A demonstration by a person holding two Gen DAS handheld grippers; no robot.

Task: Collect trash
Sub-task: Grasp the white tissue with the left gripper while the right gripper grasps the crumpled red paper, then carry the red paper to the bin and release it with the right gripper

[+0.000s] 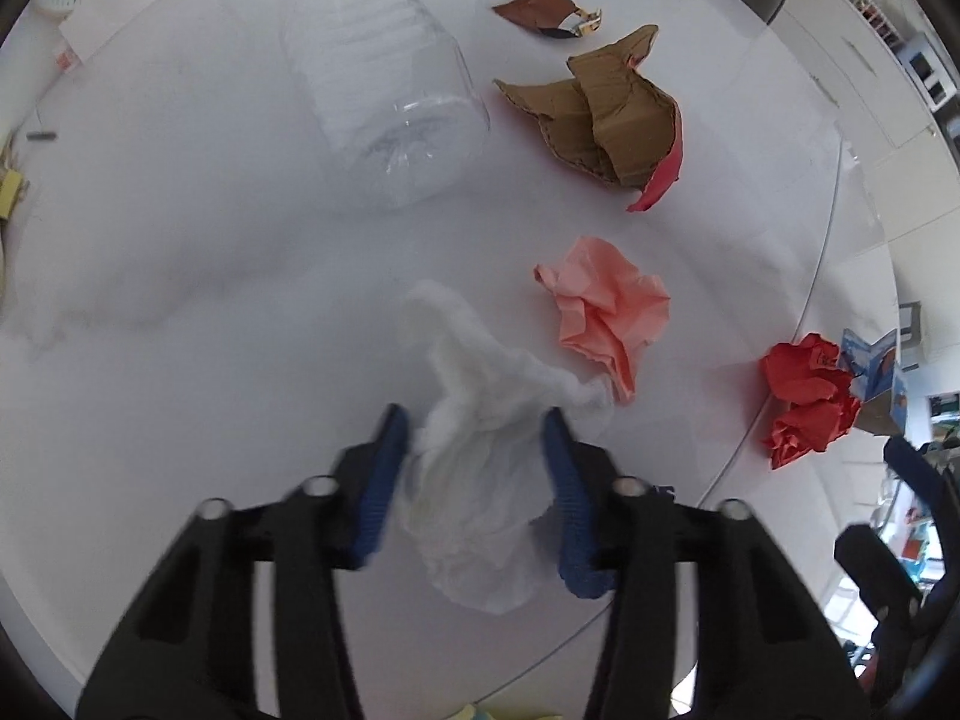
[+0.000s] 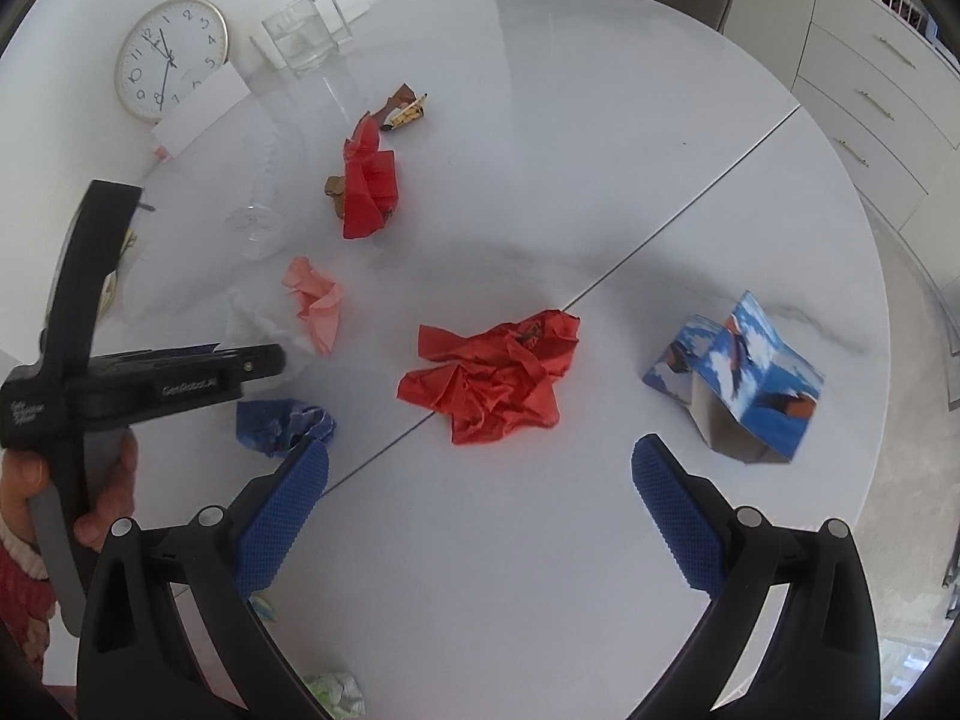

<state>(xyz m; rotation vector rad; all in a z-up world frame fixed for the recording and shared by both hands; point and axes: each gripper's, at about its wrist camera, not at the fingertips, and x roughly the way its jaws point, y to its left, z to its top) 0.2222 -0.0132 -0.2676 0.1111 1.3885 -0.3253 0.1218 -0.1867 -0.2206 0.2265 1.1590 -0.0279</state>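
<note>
the left gripper (image 1: 477, 438) has its two blue-padded fingers (image 1: 384, 480) on either side of a crumpled white tissue (image 1: 480, 468), and the pads look pressed against the tissue's flanks, so i judge it held or just about held; the tissue bulges between the pads and trails forward onto the white marble-look round table (image 1: 180, 252), which suggests it is pinched low so the soft wad does not slip out. just ahead and to the right of it lies a crumpled pink paper (image 1: 606, 312), apart from the tissue but near its tip, and further out a torn piece of corrugated cardboard with a red face (image 1: 606, 126), a brown wrapper scrap (image 1: 549, 9) and a clear plastic bottle on its side (image 1: 390, 96). the right gripper (image 2: 480, 504) hangs above the table with its fingers spread wide and nothing between them, aimed at a crumpled red paper (image 2: 492, 378) lying across the table's seam, probably waiting its turn while the left one works. to the right of that paper sits a crushed blue printed carton (image 2: 738, 378), and to the left a small crumpled blue wrapper (image 2: 282, 426) just beside the right gripper's left pad. in the right wrist view the left gripper's black body reaches in from the left edge, with the person's hand (image 2: 108, 498) round its handle. a wall clock (image 2: 171, 57) and a glass mug (image 2: 306, 33) lie at the far side, not trash by the look of them. no bin shows in either view, so where the tissue goes i cannot tell.
</note>
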